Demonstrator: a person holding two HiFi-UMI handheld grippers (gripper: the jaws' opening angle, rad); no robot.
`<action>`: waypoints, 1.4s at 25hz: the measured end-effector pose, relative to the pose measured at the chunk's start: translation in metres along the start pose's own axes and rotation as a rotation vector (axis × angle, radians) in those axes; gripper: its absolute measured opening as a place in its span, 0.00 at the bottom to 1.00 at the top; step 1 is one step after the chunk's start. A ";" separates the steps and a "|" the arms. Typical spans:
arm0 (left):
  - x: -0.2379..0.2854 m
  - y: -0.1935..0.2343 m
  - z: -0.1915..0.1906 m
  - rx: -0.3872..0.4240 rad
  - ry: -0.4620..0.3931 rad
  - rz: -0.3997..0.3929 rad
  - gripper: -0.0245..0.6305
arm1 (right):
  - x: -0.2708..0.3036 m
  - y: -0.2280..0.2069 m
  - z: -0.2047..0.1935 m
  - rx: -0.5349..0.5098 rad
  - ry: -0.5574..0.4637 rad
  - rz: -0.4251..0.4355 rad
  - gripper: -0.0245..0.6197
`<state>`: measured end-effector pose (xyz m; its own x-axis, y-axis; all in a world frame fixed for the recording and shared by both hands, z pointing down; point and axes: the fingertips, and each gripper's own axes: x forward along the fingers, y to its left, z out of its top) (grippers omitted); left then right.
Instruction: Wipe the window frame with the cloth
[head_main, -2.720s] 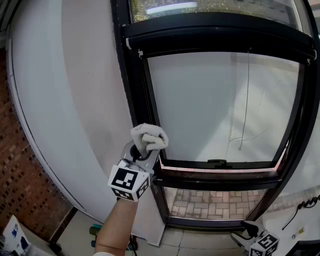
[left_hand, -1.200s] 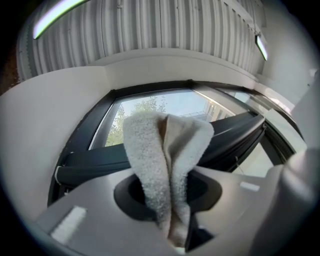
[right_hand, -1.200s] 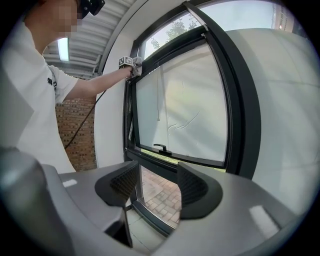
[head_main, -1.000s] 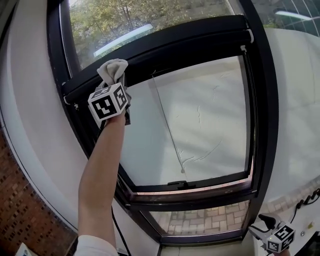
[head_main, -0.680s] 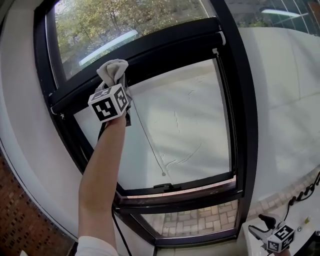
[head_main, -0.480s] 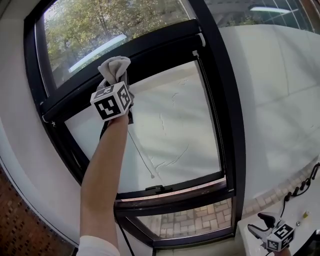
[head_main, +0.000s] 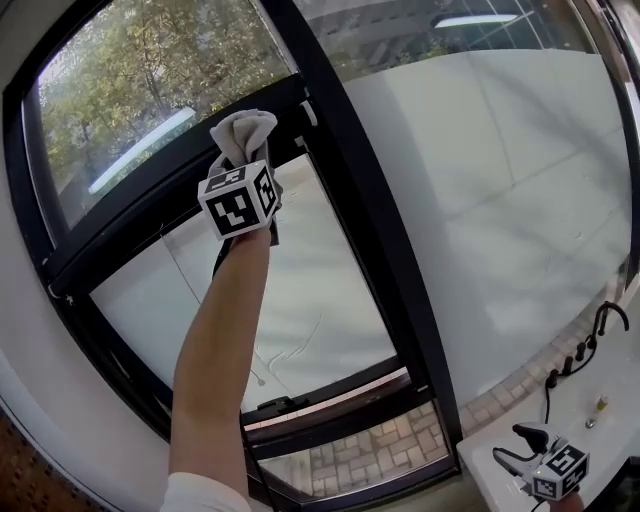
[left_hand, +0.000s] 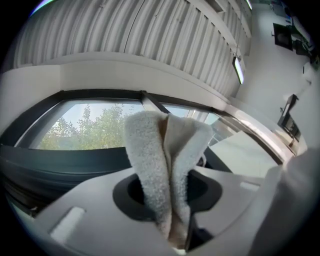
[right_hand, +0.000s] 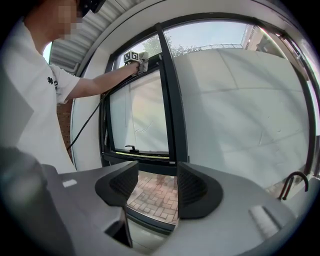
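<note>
A bunched beige cloth (head_main: 243, 134) sticks up from my left gripper (head_main: 246, 160), which is shut on it and raised high against the black window frame (head_main: 150, 180), on its upper crossbar close to the upright post (head_main: 355, 215). In the left gripper view the cloth (left_hand: 167, 165) fills the space between the jaws, with the dark crossbar (left_hand: 60, 165) right behind. My right gripper (head_main: 520, 450) hangs low at the bottom right, open and empty. The right gripper view shows the cloth (right_hand: 143, 59) far off on the frame (right_hand: 172, 100).
A white wall (head_main: 500, 190) lies right of the post. A latch handle (head_main: 290, 403) sits on the lower sash bar. Cables and plugs (head_main: 580, 345) lie on the white sill at the right. A person's sleeve (right_hand: 30, 85) fills the left of the right gripper view.
The left gripper has carried the cloth from the lower left corner of the sash up to the top crossbar and along it to the right, towards the post. The right gripper stayed low.
</note>
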<state>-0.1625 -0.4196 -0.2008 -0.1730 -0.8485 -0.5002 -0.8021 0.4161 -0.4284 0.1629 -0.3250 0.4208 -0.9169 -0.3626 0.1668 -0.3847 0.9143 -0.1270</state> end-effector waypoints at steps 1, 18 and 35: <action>0.007 -0.012 0.002 -0.003 -0.004 -0.015 0.24 | -0.004 -0.002 -0.001 0.007 -0.006 -0.013 0.42; 0.041 -0.118 -0.016 0.207 0.036 -0.149 0.24 | -0.042 -0.026 -0.021 0.054 -0.026 -0.111 0.42; -0.009 -0.174 -0.106 0.394 0.050 -0.228 0.24 | -0.015 -0.014 -0.017 0.023 0.011 -0.019 0.42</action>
<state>-0.0822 -0.5186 -0.0422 -0.0524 -0.9436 -0.3268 -0.5462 0.3011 -0.7817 0.1835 -0.3297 0.4365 -0.9083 -0.3776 0.1800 -0.4043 0.9028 -0.1465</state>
